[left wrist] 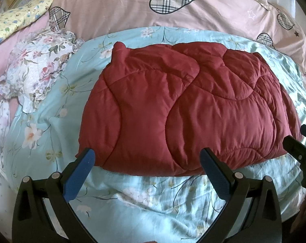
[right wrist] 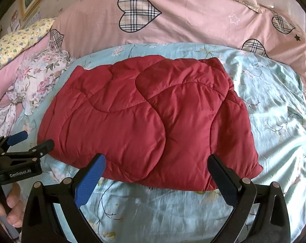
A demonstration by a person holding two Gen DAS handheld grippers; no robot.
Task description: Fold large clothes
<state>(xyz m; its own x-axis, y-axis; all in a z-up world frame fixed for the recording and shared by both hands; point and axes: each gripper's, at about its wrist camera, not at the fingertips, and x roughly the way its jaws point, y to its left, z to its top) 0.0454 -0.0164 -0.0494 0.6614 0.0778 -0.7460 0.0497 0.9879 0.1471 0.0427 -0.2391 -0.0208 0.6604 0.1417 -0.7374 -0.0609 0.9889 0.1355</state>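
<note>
Red puffy coat (left wrist: 183, 105) lies folded on the blue flowery bed (left wrist: 149, 198), long side left to right, just past both empty wide-open claws, the left claw (left wrist: 147, 158) and right claw (right wrist: 156, 163).

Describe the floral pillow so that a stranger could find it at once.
Start from the blue sheet under the red quilt. At the quilt's left lies the floral pillow, white with pink roses. Its ruffled edge sets it apart from the yellow pillow behind it.
</note>
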